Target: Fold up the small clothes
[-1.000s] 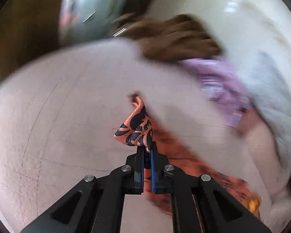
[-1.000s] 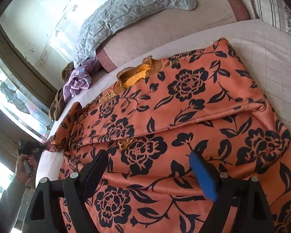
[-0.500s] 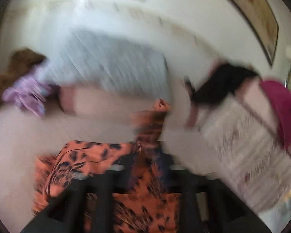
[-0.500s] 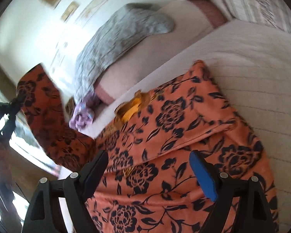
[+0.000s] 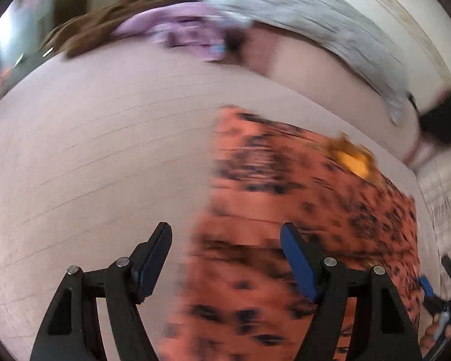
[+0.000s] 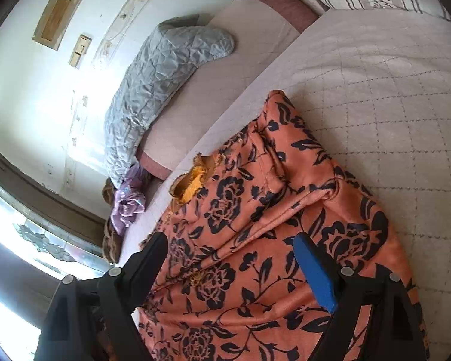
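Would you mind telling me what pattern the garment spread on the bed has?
The garment is orange with a dark floral print, sharpest in the right wrist view.

Floral garment [image 6: 255, 240] on the bed cover [image 6: 391, 90], pillow [image 6: 165, 69] behind it against the wall.

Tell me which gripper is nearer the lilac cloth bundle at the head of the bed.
Probably left. The left gripper hangs open over the orange garment's edge, facing the lilac bundle. The right gripper hangs open over the garment; the bundle looks smaller there.
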A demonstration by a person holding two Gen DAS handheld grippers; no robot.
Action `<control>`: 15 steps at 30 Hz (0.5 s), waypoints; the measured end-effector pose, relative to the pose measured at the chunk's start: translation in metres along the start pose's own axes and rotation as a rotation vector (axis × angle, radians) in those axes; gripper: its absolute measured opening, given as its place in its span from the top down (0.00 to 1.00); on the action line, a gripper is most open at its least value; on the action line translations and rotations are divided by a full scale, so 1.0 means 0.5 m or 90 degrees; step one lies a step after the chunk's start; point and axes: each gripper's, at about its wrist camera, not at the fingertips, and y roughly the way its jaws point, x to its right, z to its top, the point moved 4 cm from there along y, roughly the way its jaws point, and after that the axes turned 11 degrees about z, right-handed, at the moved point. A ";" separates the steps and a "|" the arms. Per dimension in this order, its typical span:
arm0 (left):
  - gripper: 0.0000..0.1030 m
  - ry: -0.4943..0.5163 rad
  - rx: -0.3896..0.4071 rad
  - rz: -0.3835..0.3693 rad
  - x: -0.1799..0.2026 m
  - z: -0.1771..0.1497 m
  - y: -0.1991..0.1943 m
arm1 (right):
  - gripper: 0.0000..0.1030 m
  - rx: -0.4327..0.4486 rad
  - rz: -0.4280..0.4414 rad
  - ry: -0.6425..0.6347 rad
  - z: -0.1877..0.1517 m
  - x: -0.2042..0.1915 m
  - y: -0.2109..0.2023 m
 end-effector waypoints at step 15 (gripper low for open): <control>0.27 -0.068 0.001 -0.060 -0.083 0.003 0.031 | 0.90 -0.066 -0.134 0.042 0.089 0.038 0.145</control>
